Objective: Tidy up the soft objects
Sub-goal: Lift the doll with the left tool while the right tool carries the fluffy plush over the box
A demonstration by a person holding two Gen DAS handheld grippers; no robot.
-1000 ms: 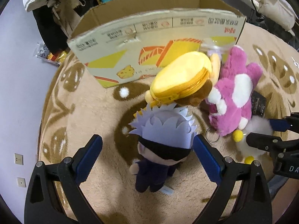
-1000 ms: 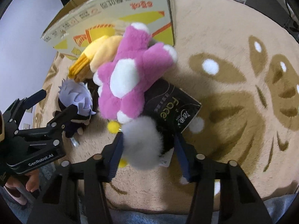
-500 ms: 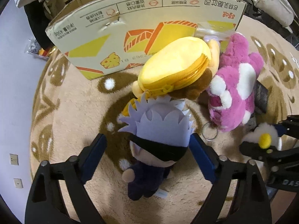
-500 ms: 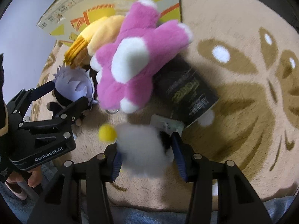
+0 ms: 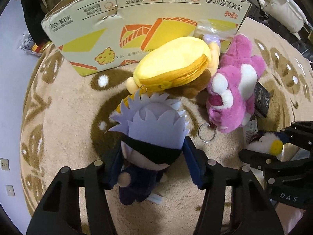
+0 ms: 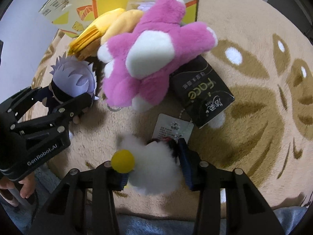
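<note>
My left gripper (image 5: 152, 160) is shut on a small doll (image 5: 150, 137) with spiky lilac hair, a black blindfold and dark blue clothes; the doll also shows in the right wrist view (image 6: 73, 80). My right gripper (image 6: 154, 162) is shut on a white fluffy plush (image 6: 154, 166) with a yellow ball, lifted off the rug; the plush also shows at the left wrist view's right edge (image 5: 264, 144). A pink and white plush (image 5: 234, 94) and a yellow zip pouch (image 5: 172, 64) lie on the rug by a cardboard box (image 5: 137, 19).
A beige rug with brown patterns (image 6: 254, 78) covers the floor. A black tissue pack (image 6: 201, 94) and a white tag (image 6: 172, 125) lie beside the pink plush. A metal key ring (image 5: 207, 133) lies on the rug. Clothes and bedding are piled behind the box.
My left jaws closed on the doll. My right gripper lifted the white plush off the rug and drew it back from the pink plush and the tissue pack.
</note>
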